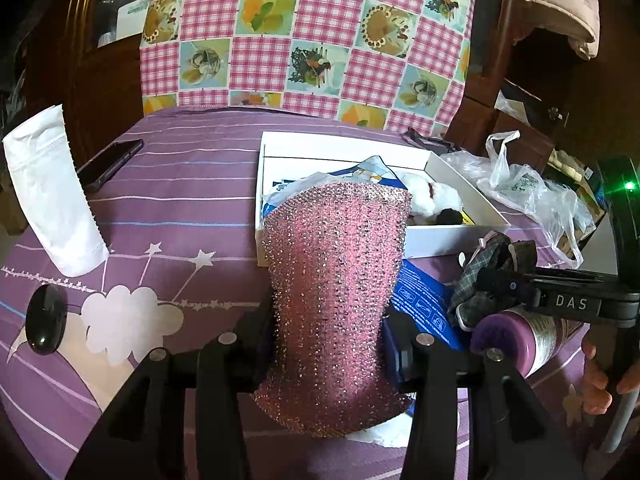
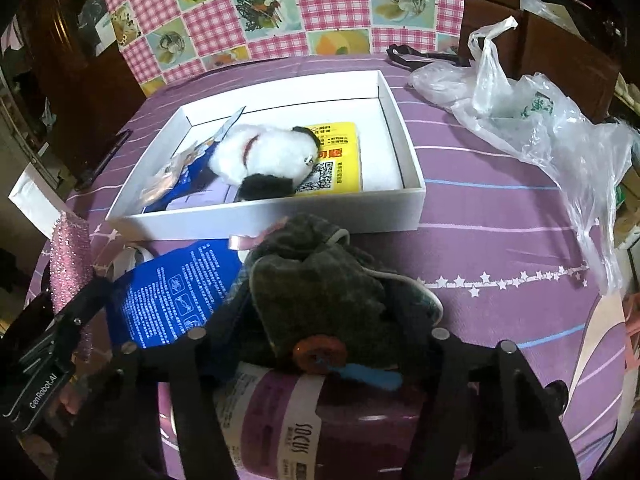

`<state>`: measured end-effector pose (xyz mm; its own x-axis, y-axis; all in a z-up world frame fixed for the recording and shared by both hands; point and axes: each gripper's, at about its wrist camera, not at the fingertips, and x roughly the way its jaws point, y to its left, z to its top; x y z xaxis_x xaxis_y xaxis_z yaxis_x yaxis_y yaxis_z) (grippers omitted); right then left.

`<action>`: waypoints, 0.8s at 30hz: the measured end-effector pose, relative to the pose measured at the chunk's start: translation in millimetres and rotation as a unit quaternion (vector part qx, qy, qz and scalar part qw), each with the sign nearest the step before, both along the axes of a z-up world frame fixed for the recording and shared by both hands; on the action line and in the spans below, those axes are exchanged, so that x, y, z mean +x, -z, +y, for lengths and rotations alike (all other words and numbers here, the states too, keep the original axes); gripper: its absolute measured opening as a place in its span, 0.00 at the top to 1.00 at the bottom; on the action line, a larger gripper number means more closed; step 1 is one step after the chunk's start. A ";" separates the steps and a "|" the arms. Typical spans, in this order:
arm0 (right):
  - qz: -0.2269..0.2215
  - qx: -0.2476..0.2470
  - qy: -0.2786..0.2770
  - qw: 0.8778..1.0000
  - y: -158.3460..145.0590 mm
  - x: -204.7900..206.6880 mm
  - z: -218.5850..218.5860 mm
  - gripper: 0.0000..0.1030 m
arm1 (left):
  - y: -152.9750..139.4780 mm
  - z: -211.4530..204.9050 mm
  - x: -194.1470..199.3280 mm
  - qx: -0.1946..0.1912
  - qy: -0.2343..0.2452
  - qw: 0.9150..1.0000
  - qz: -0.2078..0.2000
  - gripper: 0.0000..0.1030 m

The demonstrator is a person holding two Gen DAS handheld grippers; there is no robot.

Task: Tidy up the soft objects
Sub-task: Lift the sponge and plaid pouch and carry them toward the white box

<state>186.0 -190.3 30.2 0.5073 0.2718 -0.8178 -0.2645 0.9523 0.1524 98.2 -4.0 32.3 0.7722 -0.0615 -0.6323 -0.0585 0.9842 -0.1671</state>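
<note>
My left gripper (image 1: 328, 332) is shut on a pink glittery scouring cloth (image 1: 336, 280) and holds it upright above the purple bedsheet, in front of the white box (image 1: 448, 236). The cloth also shows in the right wrist view (image 2: 72, 256). My right gripper (image 2: 320, 312) is shut on a dark grey plaid fabric pouch (image 2: 316, 288), just in front of the box (image 2: 280, 216); it shows in the left wrist view (image 1: 492, 276) too. A white and black plush toy (image 2: 264, 156) lies in the box on a yellow leaflet (image 2: 340, 156).
A purple bottle (image 2: 304, 420) lies under my right gripper. A blue packet (image 2: 172, 292) lies beside the box. Clear plastic bags (image 2: 540, 128) are at the right. A white folded cloth (image 1: 52, 192), a phone (image 1: 108, 164) and a black mouse (image 1: 44, 320) lie at the left.
</note>
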 end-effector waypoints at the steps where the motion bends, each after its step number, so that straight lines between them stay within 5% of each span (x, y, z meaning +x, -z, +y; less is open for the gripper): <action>1: -0.001 0.003 0.002 1.000 -0.1 -0.1 -0.7 0.42 | -0.2 -0.2 -0.5 0.001 0.000 1.000 -0.001 0.57; 12: -0.031 0.071 0.015 0.997 -20.8 -9.9 -13.3 0.50 | -9.6 -2.9 -8.5 0.020 0.003 1.000 -0.018 0.57; 24: -0.078 0.124 0.001 0.989 -76.5 -9.3 -0.8 0.50 | -53.4 13.2 7.1 -0.024 -0.022 0.999 -0.035 0.57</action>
<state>176.7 -191.1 106.7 0.6235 0.4525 -0.6376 -0.3007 0.8915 0.3387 105.3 9.2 85.7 0.8168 -0.0551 -0.5743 -0.0888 0.9716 -0.2195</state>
